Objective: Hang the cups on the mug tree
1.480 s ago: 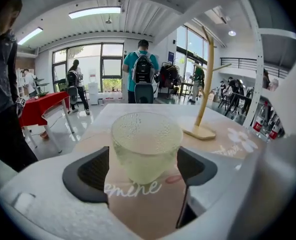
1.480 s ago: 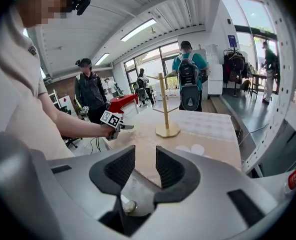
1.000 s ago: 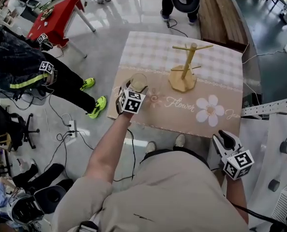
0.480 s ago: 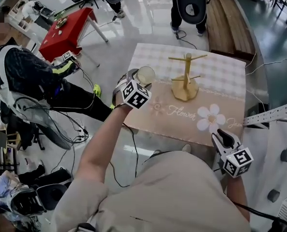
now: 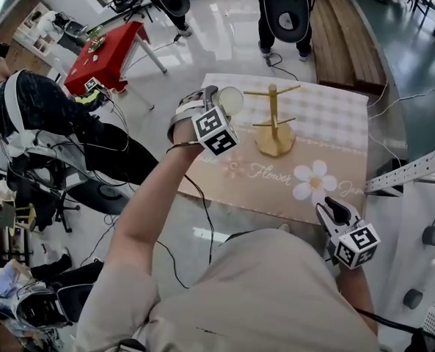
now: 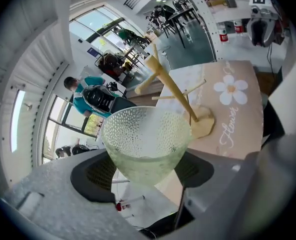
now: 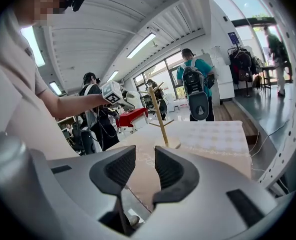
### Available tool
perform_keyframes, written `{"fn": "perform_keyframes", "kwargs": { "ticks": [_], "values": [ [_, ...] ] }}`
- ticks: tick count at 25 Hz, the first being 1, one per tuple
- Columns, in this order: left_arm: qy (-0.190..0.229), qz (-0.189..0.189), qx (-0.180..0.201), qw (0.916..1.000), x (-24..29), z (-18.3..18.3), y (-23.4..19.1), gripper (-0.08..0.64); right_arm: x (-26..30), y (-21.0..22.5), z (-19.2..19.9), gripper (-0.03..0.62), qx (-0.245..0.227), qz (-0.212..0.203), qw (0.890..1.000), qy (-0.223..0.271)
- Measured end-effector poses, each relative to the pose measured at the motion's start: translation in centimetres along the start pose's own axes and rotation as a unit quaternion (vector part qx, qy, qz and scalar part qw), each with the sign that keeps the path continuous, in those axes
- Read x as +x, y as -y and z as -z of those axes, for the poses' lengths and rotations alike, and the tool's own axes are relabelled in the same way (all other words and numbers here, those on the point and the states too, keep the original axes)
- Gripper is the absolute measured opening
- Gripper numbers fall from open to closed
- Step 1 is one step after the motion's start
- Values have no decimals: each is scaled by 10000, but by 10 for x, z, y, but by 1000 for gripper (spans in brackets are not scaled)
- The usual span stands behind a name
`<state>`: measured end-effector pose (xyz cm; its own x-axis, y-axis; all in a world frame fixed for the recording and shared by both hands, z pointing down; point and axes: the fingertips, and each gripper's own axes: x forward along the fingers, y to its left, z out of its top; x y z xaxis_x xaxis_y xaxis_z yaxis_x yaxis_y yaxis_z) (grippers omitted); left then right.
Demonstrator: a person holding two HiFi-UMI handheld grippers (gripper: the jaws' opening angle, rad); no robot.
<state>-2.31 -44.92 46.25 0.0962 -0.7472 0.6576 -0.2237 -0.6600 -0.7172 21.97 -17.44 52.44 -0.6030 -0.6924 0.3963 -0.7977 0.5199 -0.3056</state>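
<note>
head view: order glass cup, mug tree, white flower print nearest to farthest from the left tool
1. glass cup, gripped in the left tool
2. mug tree, to its right
3. white flower print, nearer the person

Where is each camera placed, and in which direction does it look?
Head view: on the person's head, looking steeply down at the table and mug tree; shows the person's chest, left gripper and right gripper.
Left gripper view: on the left gripper, looking along its jaws, closed on a cup, toward the mug tree.
Right gripper view: on the right gripper, looking across the table; shows empty jaws, left arm.
All share the mug tree.
</note>
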Motion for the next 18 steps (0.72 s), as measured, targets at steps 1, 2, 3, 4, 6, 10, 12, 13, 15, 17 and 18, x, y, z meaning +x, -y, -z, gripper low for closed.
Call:
{"fn": "perform_keyframes", "kwargs": {
  "ticks": [1, 2, 3, 4, 6, 10, 12, 13, 15, 17, 18],
  "values": [
    [-29, -55, 141, 9999, -1, -5, -3, 359, 0, -1, 1, 129, 4, -26, 10000, 12],
    [-76, -111, 289, 9995, -2, -8, -6, 359, 1, -2, 1, 129, 8, -52, 10000, 25],
    [-138, -168, 445, 9988, -3, -11, -9, 359, 1, -3, 1, 129, 14, -75, 10000, 39],
    [-212, -227, 613, 9976, -4, -14, -12, 359, 1, -3, 1, 129, 19, -92, 9999, 53],
    [-389, -348, 984, 9938, -7, -19, -16, 359, -2, -3, 0, 129, 32, -108, 9999, 80],
    [-701, -579, 1712, 9810, -7, -29, -20, 359, -6, 4, 0, 129, 93, -104, 9998, 131],
    [-892, -673, 2074, 9718, -5, -33, -19, 359, -7, 9, 0, 127, 145, -97, 9997, 167],
    [-1001, -728, 2264, 9662, -4, -34, -19, 359, -9, 11, 0, 127, 170, -91, 9996, 186],
    [-1182, -871, 2628, 9536, -3, -38, -18, 359, -11, 14, -2, 126, 216, -77, 9995, 227],
    [-1326, -1016, 2959, 9405, -3, -41, -17, 359, -13, 16, -3, 124, 255, -71, 9993, 267],
    [-1388, -1077, 3110, 9340, -3, -43, -16, 359, -14, 17, -3, 124, 271, -72, 9992, 281]
  ]
}}
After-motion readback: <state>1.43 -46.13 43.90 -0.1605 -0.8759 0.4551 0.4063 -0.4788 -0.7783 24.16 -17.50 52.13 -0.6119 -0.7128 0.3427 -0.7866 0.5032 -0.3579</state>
